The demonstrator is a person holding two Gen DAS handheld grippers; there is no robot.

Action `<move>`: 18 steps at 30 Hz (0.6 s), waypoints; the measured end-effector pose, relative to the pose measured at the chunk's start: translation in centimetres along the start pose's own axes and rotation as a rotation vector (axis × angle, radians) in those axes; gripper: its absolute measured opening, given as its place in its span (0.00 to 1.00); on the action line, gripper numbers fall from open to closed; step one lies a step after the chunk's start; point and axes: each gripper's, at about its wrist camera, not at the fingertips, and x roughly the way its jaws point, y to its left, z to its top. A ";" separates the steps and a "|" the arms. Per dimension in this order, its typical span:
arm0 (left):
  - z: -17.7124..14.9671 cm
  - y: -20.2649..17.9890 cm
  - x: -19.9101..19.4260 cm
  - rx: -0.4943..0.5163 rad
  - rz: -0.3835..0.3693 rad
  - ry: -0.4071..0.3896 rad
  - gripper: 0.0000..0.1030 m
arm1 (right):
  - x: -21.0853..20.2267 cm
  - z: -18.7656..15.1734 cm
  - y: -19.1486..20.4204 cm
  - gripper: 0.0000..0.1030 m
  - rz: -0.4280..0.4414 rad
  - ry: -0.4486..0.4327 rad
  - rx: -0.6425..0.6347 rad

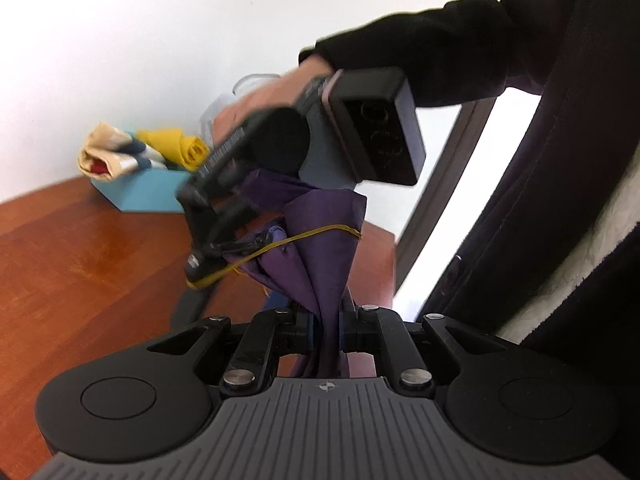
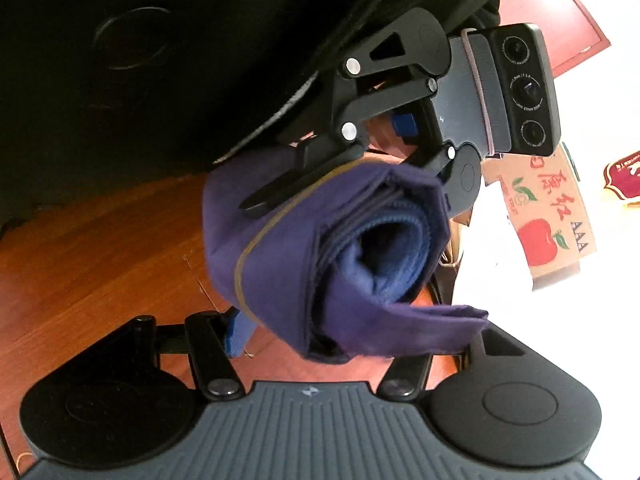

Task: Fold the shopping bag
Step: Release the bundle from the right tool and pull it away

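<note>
The rolled purple fabric shopping bag (image 2: 320, 248) hangs above the reddish wooden table (image 1: 88, 264), its long axis running from the left gripper (image 1: 326, 320), clamped narrow on one end, toward the right gripper (image 2: 348, 344), whose wide jaws straddle the other end. A thin yellow rubber band (image 1: 320, 232) stretches from one right finger across the roll. Open tabletop lies below.

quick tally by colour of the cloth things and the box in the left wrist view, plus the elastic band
purple rolled shopping bag: 1
yellow rolled cloth: 1
cream rolled cloth: 1
teal box holding the yellow and cream rolls: 1
yellow rubber band around the purple bag: 1
total: 5
</note>
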 end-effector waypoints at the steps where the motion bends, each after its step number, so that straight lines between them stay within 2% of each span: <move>1: 0.0 -0.2 -0.1 0.006 0.009 -0.006 0.10 | 0.1 -0.2 0.4 0.71 -0.012 -0.006 -0.016; 7: -0.3 -0.7 -0.7 0.007 0.074 -0.040 0.11 | -0.2 -0.4 0.5 0.77 -0.115 -0.024 0.083; 11: -0.5 -0.5 -0.9 -0.003 0.125 -0.056 0.11 | -0.7 -0.6 0.6 0.77 -0.121 -0.004 0.132; 14: -0.5 -0.5 -1.2 -0.007 0.156 -0.079 0.11 | -1.3 -0.4 0.3 0.77 -0.079 0.022 0.205; 17: -0.2 -0.3 -1.5 -0.035 0.172 -0.119 0.10 | -1.4 0.3 0.7 0.77 -0.007 0.029 0.201; 18: -0.2 -0.5 -1.5 -0.028 0.188 -0.120 0.10 | -1.4 0.4 0.7 0.77 -0.009 0.030 0.211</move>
